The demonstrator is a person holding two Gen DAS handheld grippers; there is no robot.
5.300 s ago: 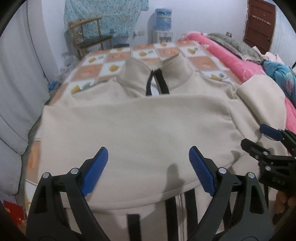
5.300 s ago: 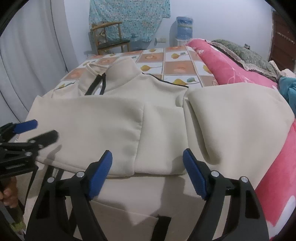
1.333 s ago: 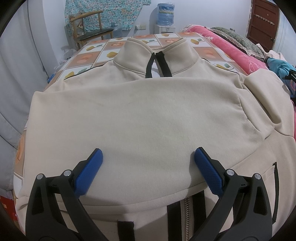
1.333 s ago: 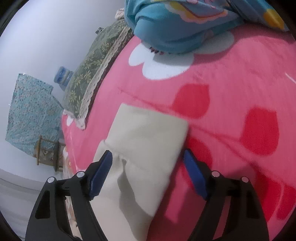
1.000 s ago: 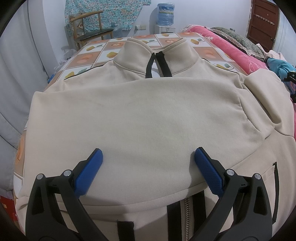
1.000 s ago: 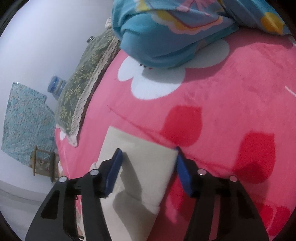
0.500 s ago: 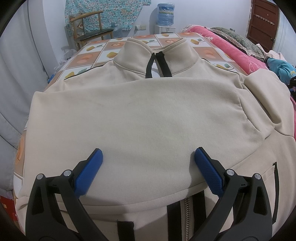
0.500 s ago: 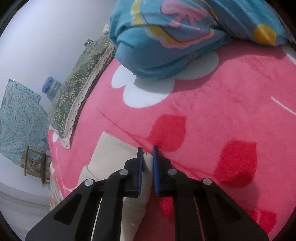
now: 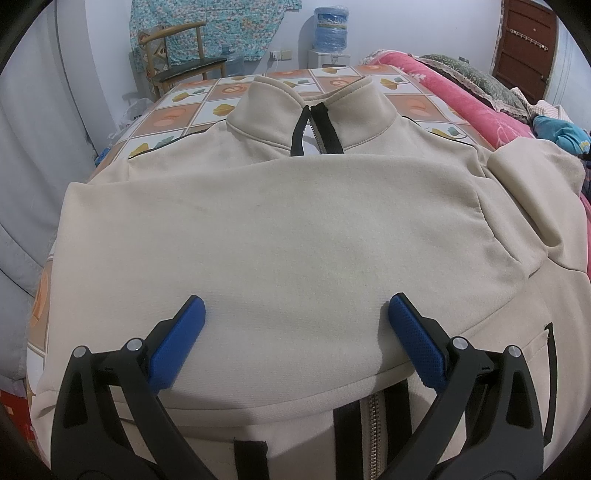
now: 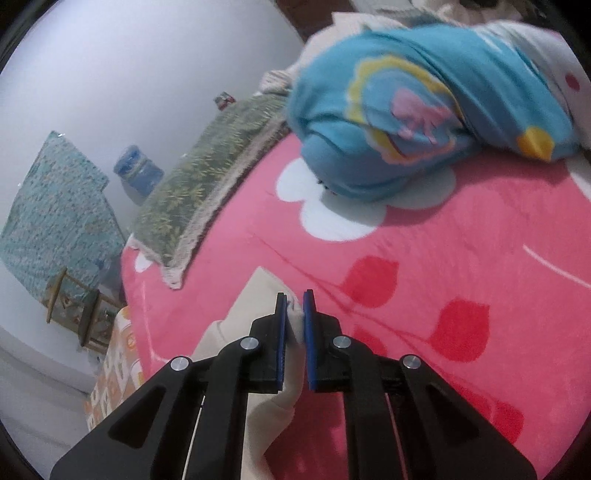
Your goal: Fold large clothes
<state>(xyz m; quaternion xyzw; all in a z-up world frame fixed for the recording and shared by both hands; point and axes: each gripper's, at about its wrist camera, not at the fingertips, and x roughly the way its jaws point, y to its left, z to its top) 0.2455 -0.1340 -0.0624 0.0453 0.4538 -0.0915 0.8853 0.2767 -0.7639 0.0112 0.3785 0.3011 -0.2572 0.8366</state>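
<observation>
Cream zip-up jacket (image 9: 280, 236) spread face-up across the bed, collar (image 9: 314, 110) toward the far edge, hem and zipper (image 9: 371, 424) at the near edge. One sleeve (image 9: 258, 258) already laid flat across the chest; the other sleeve (image 9: 535, 192) draped off toward the right edge, its cuff (image 10: 266, 295) lying on the pink blanket (image 10: 443, 295). Thick, soft fleece-like cloth by the look of it: probably fairly heavy for a garment, limp rather than stiff, not slippery, nothing fragile (only the zipper teeth likely to snag). Best taken at cuffs, hem corners or shoulder seams, where doubled fabric gives the pads something to bite. Right gripper (image 10: 293, 332) clenched on that cuff, a pinch of cream cloth showing between the blue pads. Left gripper (image 9: 295, 343) released, jaws spread wide, hovering low over the folded sleeve near the hem, whether touching it not clear. Room for carrying the cuff back across the chest looks good: the jacket's top lies bare and flat. To the right, tighter going, with a blue patterned bundle (image 10: 424, 110) heaped on the blanket beyond the cuff and a green pillow (image 10: 207, 177) farther along. Checked bed cover (image 9: 221, 96) bare past the collar; a wooden chair (image 9: 177, 55) and a water bottle (image 9: 330, 26) well apart by the wall.
</observation>
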